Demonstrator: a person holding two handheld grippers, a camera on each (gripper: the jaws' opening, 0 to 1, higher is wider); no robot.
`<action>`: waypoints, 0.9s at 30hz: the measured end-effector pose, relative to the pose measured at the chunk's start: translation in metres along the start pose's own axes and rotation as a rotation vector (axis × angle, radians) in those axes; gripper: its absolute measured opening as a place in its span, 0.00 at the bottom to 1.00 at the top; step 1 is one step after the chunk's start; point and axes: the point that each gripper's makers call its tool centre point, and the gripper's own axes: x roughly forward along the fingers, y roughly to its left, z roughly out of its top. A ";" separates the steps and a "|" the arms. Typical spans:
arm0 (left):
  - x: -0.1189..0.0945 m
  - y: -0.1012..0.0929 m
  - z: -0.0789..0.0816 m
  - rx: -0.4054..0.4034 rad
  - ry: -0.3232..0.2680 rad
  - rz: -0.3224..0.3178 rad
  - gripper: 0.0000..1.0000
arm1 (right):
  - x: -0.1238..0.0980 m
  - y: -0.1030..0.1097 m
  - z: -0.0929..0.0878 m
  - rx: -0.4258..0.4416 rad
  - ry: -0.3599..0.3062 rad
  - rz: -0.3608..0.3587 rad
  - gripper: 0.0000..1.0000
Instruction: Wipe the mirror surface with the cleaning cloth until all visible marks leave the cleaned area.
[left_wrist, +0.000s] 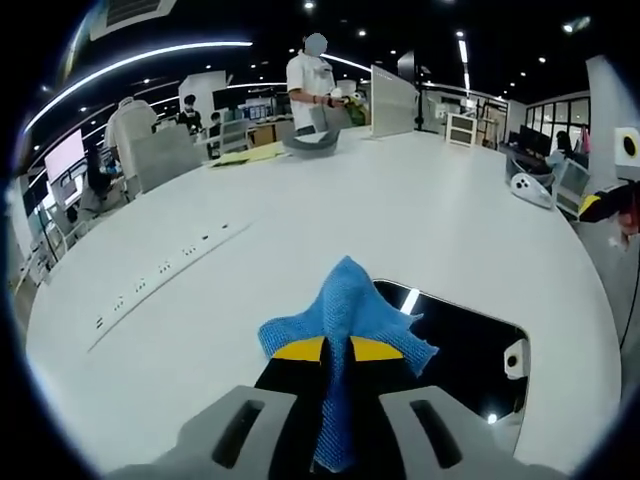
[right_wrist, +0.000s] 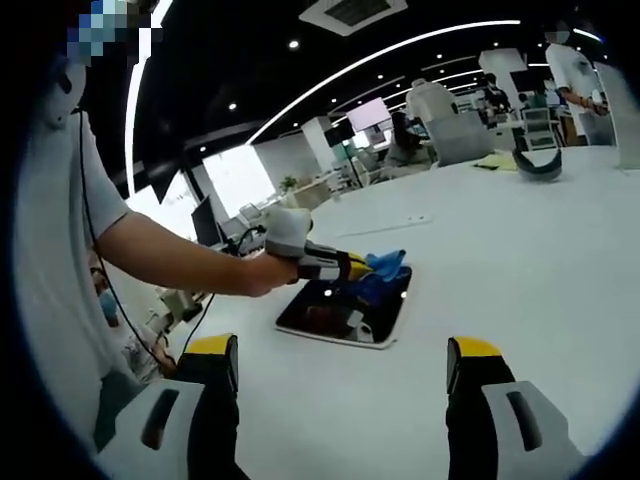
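Left tongs (left_wrist: 338, 362) clamp the blue cloth (left_wrist: 345, 310), pointing along the mirror (left_wrist: 470, 345); right tongs (right_wrist: 345, 358) apart.

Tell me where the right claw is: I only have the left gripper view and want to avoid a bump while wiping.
Observer: The right claw is open and empty, above the table, short of the mirror.
Operator: How much of the mirror does the cloth cover?
Observer: Only a far corner. The cloth hangs from the left claw, and the rest of the glass is bare.
Operator: Any cables nearby?
Observer: A thin cable drops below the hand, off the table's edge.
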 end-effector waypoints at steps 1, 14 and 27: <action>0.001 0.000 0.000 0.000 0.000 -0.001 0.06 | 0.000 0.000 0.000 0.001 0.000 0.000 0.85; 0.006 -0.004 0.004 0.002 -0.001 -0.011 0.06 | -0.002 -0.004 0.000 0.006 -0.006 -0.007 0.85; 0.012 -0.016 0.008 0.009 -0.001 -0.031 0.06 | -0.005 -0.004 -0.003 0.011 -0.007 -0.017 0.85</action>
